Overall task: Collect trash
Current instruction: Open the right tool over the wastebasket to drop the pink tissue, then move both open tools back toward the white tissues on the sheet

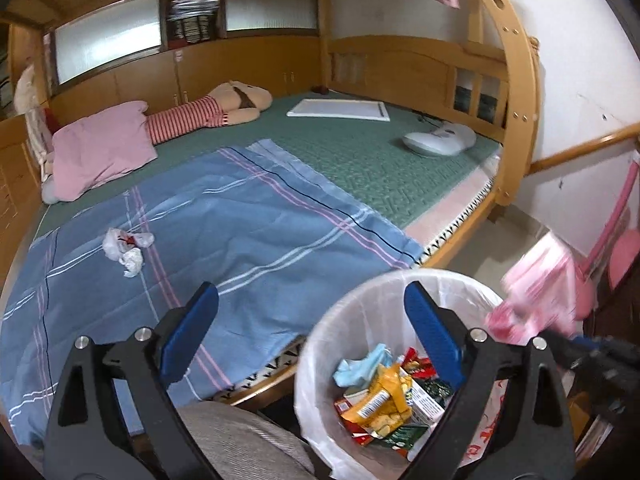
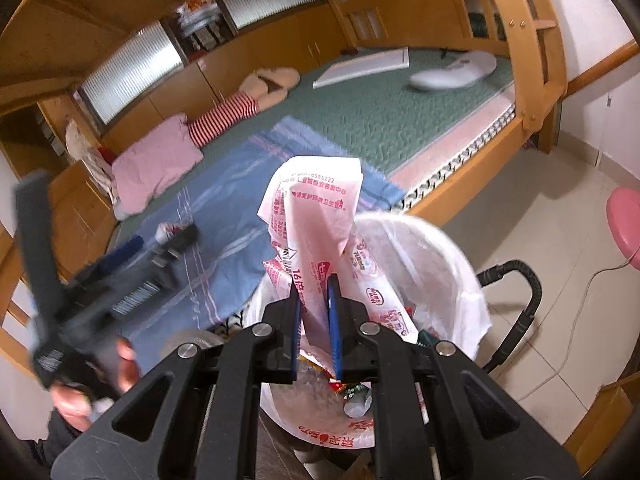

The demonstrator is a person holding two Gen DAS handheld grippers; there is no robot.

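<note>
Left to right: on the blue plaid sheet (image 1: 224, 216) covering the near part of the bed (image 1: 360, 160) lies a small cluster of crumpled white tissue and plastic (image 1: 126, 248), trash not yet collected and lying well apart from the bin. The left tool (image 1: 312, 332) hovers over the bed's edge with its blue pads spread wide and nothing between them, a posture that suits a reach for the next piece. The lined waste bin (image 1: 320, 364) stands on the floor just beside the bed frame, placed so that items can be dropped in from bed height; inside are a yellow snack wrapper (image 1: 380, 404), a light blue crumpled piece (image 1: 360, 364) and other packets, their print too small to read. The right tool (image 2: 314, 320) is clamped on a pink-and-white plastic bag (image 2: 316, 216), held upright directly above the bin's mouth, presumably for release into it. Seen mirrored through the film, the bag bears red Chinese characters, a number ending "0585222", a barcode and "16". The bin liner (image 2: 460, 280) carries further red print near its rim, not legible here.
</note>
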